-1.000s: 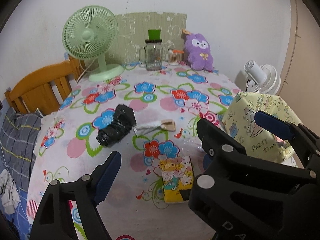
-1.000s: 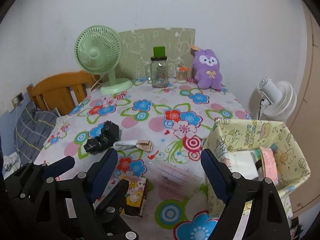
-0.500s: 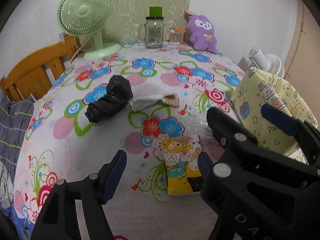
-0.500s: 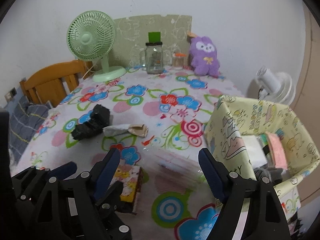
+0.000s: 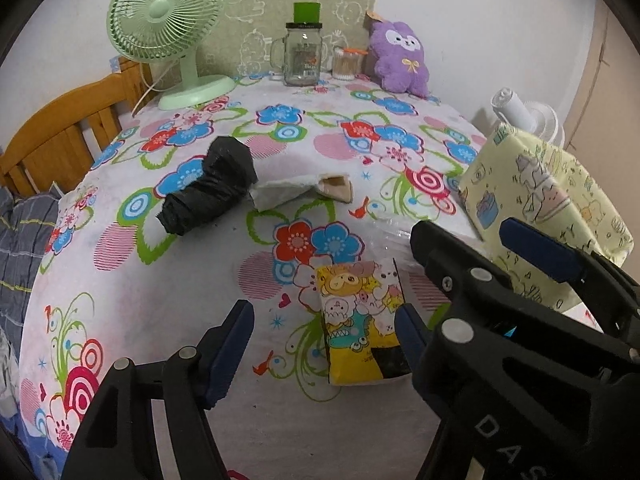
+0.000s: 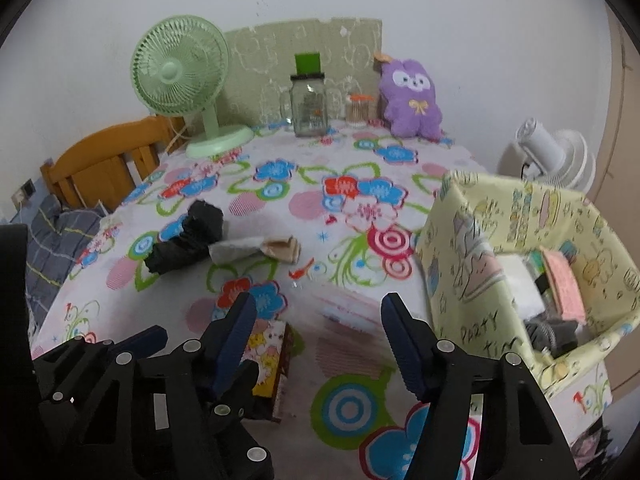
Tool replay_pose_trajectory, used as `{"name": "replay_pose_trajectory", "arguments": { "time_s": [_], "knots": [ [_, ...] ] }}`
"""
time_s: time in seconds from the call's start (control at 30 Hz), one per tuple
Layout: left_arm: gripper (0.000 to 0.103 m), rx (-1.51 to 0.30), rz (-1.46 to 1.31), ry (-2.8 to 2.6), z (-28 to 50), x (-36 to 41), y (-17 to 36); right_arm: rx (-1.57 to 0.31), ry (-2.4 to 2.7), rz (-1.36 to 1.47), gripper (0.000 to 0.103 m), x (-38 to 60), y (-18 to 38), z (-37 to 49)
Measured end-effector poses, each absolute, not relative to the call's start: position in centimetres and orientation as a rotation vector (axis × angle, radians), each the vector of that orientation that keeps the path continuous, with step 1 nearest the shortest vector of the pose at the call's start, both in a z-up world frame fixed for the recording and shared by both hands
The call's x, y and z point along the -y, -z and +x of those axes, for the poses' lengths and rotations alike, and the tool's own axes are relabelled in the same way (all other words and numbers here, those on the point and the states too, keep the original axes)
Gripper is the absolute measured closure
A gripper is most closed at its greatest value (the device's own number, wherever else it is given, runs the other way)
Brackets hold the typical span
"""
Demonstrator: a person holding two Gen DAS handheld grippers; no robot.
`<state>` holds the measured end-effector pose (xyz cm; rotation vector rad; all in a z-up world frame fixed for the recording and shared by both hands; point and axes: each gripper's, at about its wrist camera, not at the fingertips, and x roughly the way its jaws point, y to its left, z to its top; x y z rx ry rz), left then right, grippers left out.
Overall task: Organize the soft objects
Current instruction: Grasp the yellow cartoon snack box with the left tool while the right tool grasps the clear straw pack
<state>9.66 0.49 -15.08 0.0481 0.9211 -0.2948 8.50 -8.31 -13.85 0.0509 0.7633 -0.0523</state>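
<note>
A yellow cartoon-print packet (image 5: 360, 320) lies flat on the flowered tablecloth (image 5: 160, 300). My left gripper (image 5: 324, 336) stands open around it, the right pad at its edge and the left pad well away. A clear plastic pack (image 6: 344, 312) lies on the cloth between the fingertips of my right gripper (image 6: 320, 336). Those jaws are closing, and the pads do not press on it. The yellow fabric bin (image 6: 472, 248), at the right table edge, holds several soft things. A black bag bundle (image 5: 212, 188) and a white-and-beige wrapper (image 5: 304, 192) lie mid-table.
A green fan (image 5: 168, 20), a glass jar (image 5: 302, 56), a small cup (image 5: 344, 64) and a purple plush (image 5: 400, 60) line the far edge by the wall. A wooden chair (image 5: 60, 132) stands left, with a white fan (image 6: 548, 156) beyond the bin.
Both grippers have sunk toward the table and tilted down. Their jaws have narrowed, the right one most lately. The yellow packet now sits between the left fingers.
</note>
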Motion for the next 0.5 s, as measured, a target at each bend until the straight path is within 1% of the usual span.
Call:
{"name": "replay_pose_trajectory", "arguments": {
  "time_s": [0.27,0.5],
  "knots": [
    [0.028,-0.929,0.073,0.351,9.6,0.6,15.9,-0.837,0.088,0.114,0.035,9.3,15.6,8.4],
    [0.029,-0.952,0.070,0.346,10.0,1.3,17.0,-0.886,0.130,0.134,0.039,10.2,16.9,8.5]
  ]
}}
